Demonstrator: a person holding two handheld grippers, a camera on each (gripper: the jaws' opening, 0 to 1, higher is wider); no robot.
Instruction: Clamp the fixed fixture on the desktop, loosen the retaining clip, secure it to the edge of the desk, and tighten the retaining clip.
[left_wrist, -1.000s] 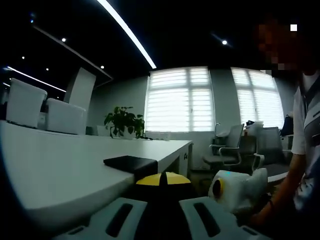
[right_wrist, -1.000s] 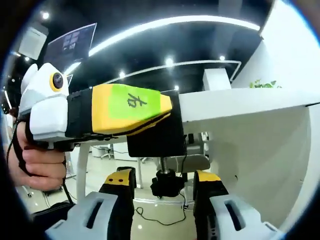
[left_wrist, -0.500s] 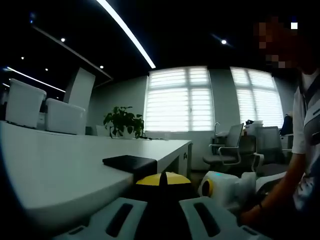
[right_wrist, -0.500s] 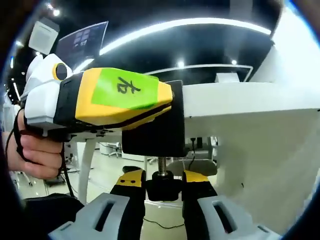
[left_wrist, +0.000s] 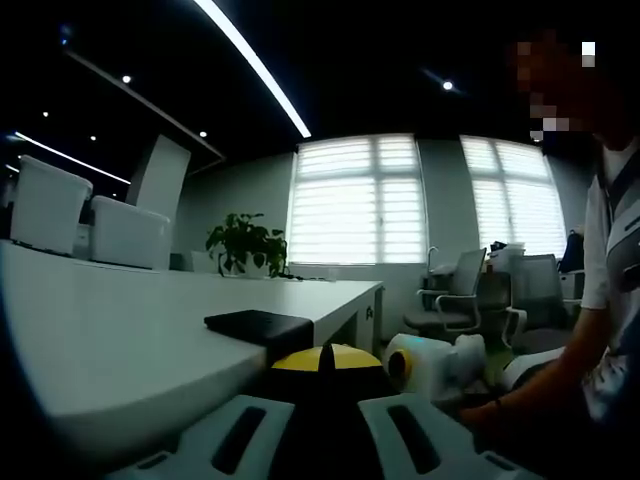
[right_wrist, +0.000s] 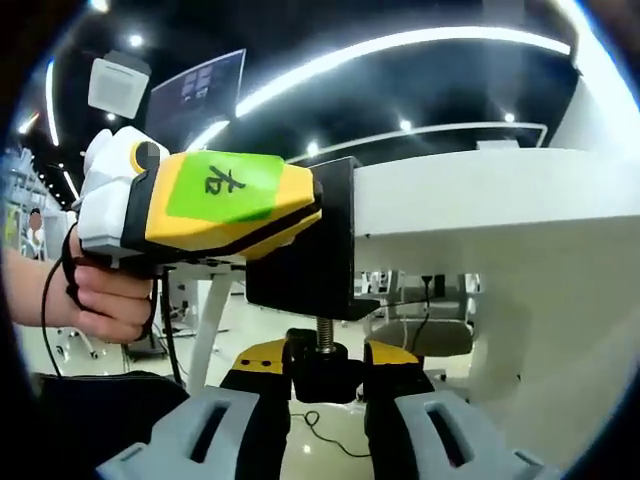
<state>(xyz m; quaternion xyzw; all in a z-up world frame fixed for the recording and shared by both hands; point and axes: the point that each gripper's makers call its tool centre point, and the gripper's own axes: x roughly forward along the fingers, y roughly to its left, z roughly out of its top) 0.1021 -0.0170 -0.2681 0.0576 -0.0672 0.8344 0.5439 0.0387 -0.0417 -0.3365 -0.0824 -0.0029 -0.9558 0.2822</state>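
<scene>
The black clamp fixture (right_wrist: 305, 250) sits on the white desk's edge (right_wrist: 480, 200), its top plate (left_wrist: 258, 323) lying flat on the desk top (left_wrist: 120, 340). My left gripper (left_wrist: 325, 358) is shut on the fixture. In the right gripper view its yellow, green-labelled fingers (right_wrist: 225, 200) grip the fixture's side, with a hand (right_wrist: 105, 295) holding it. Under the desk a threaded screw with a black knob (right_wrist: 322, 372) hangs from the fixture. My right gripper (right_wrist: 325, 365) is shut on that knob. Its white body (left_wrist: 425, 360) shows below the desk edge.
A potted plant (left_wrist: 245, 245) and white chair backs (left_wrist: 50, 205) stand along the far side of the desk. Office chairs (left_wrist: 450, 295) sit by the windows. A person (left_wrist: 610, 300) stands close on the right. A desk leg (right_wrist: 215, 320) rises behind the fixture.
My right gripper's jaws stood apart around the knob a second ago and have shut on it. Its body has slid left, further under the desk edge. The left gripper keeps its hold.
</scene>
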